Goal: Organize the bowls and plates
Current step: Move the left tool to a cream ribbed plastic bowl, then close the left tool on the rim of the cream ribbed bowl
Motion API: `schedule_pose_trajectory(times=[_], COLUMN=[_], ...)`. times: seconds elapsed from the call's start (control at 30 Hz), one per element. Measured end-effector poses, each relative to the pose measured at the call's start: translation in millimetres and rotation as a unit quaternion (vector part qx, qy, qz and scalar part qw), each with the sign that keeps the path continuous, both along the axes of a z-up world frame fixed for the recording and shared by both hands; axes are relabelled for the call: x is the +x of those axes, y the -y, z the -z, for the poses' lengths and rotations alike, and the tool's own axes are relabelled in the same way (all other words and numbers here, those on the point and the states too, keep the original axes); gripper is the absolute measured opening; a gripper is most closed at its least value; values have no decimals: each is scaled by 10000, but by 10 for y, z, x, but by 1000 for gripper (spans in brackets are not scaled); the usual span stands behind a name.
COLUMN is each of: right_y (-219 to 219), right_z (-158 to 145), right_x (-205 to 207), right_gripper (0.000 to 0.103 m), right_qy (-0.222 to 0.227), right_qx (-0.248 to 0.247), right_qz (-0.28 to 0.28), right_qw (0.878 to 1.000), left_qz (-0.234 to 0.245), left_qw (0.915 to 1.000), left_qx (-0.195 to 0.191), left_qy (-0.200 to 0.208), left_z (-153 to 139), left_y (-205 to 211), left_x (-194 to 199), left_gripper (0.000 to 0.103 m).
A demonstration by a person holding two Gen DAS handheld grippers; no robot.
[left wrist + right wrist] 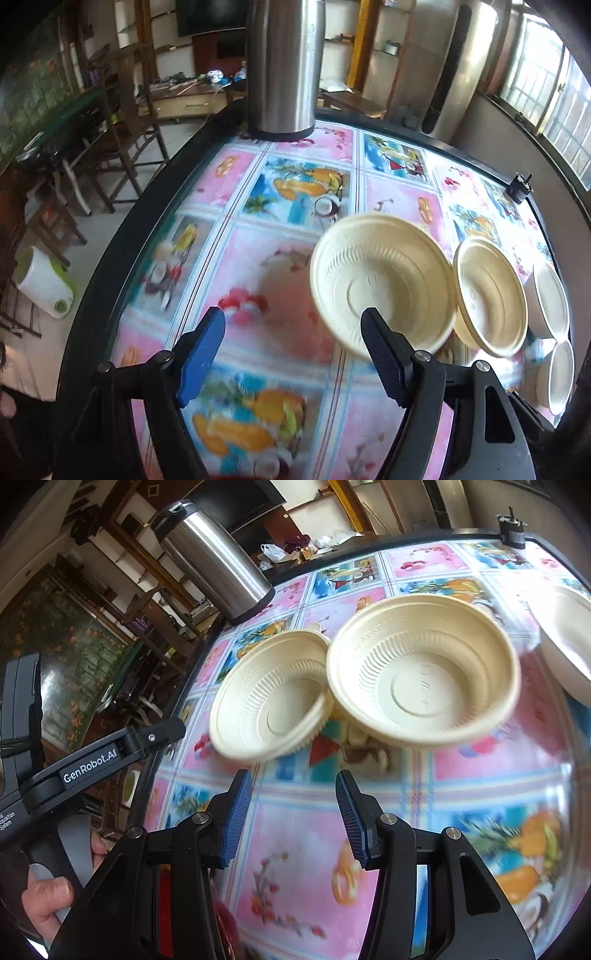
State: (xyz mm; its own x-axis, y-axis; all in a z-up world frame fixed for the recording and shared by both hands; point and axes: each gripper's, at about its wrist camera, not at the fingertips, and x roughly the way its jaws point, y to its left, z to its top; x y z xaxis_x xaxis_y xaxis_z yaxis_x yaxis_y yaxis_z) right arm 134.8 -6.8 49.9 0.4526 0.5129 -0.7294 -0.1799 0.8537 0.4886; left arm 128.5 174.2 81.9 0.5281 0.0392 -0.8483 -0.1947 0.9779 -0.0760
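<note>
Nearby, two empty cream bowls (424,679).

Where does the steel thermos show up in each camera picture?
Left wrist view: the steel thermos stands at top centre, at the table's far edge, its top cut off by the frame.
Right wrist view: the steel thermos is at upper left, leaning in the fisheye, lid visible.
Shared landmark: the small black object at the table's far edge.
</note>
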Motion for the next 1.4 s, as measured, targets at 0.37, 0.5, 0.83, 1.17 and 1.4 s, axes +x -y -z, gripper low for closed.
schedule_pose_trajectory(times=[0.37,0.5,0.83,1.17,1.4], right_y=[-100,-142,-209,-268,-225], right_z=[162,186,208,202,72], right_x=[387,493,539,339,47], right_gripper=[48,48,27,25,25], right_qy=[-135,-97,70,74,137], right_qx=[128,145,14,-73,-57], right_qz=[342,270,150,-29,-99], right_qw=[9992,9995,9999,9999,9998], left_qz=[168,162,194,0,36], left_qw=[9985,9983,9985,9981,9989], left_qx=[-481,-466,-110,-273,-157], left_qy=[-208,-303,-502,-548,-447], left_z=[259,348,501,440,235], left_y=[-74,-57,29,-95,2], left_x=[507,633,699,340,5], left_gripper=[76,74,21,14,14])
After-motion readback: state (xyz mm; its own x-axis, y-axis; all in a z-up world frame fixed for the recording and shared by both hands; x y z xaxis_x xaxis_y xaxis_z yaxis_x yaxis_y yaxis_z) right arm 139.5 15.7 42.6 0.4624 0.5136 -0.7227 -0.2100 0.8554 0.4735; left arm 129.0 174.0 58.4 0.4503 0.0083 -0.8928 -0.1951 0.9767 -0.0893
